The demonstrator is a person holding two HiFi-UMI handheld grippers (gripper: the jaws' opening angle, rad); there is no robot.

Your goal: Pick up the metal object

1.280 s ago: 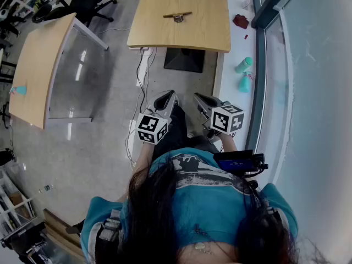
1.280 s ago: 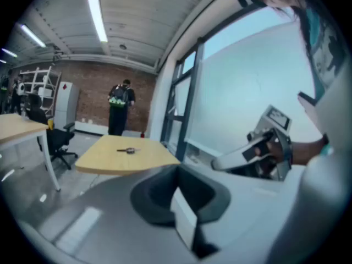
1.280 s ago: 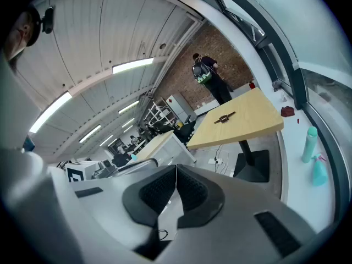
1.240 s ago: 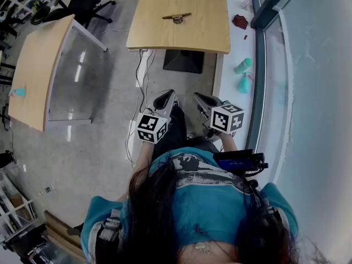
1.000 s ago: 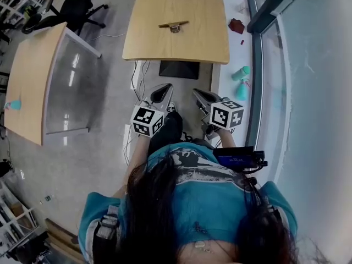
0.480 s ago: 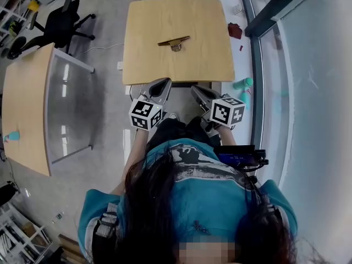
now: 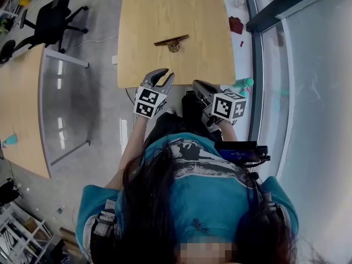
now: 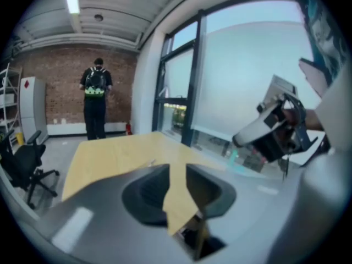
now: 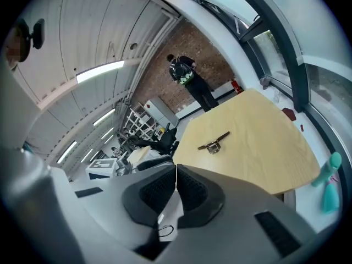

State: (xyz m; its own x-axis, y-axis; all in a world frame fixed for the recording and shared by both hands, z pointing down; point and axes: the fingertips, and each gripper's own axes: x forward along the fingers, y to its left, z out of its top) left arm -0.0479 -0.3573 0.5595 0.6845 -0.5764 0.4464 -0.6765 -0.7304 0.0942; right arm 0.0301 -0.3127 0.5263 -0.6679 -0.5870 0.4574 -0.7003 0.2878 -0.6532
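Brought forward since the earlier frames: left hand-held gripper [image 7: 165, 77] and right hand-held gripper [image 7: 197, 85], back then over the grey floor, now up at the near edge of the wooden counter [image 7: 209, 59]. Just been opening on the left as well, with nothing between the jaws.

Across the upper middle of the head view, the counter, pale wood, bare but for one item. Off to the left and apart from it, a second counter [image 7: 19, 109] of the same wood with a glass panel along its side. Beyond that, a black office chair [image 7: 52, 18]. Along the right, a white window ledge [image 7: 234, 48] below the glazing, with a teal bottle [image 7: 242, 83] and a dark red scrap [image 7: 235, 25]. Far back by the brick wall in both gripper views, a person [image 8: 96, 95] standing with back turned.

Left hand-held gripper: tips over the counter's near edge, jaws spread, only bare wood seen through the gap. Right hand-held gripper: just short of the near edge toward the right corner, jaws pressed together, empty.

Metal object [image 7: 171, 40]: flat on the counter near its middle, a slim bar lying slantwise with a small clasp-like piece under its centre. Well apart from both grippers, touched by neither.
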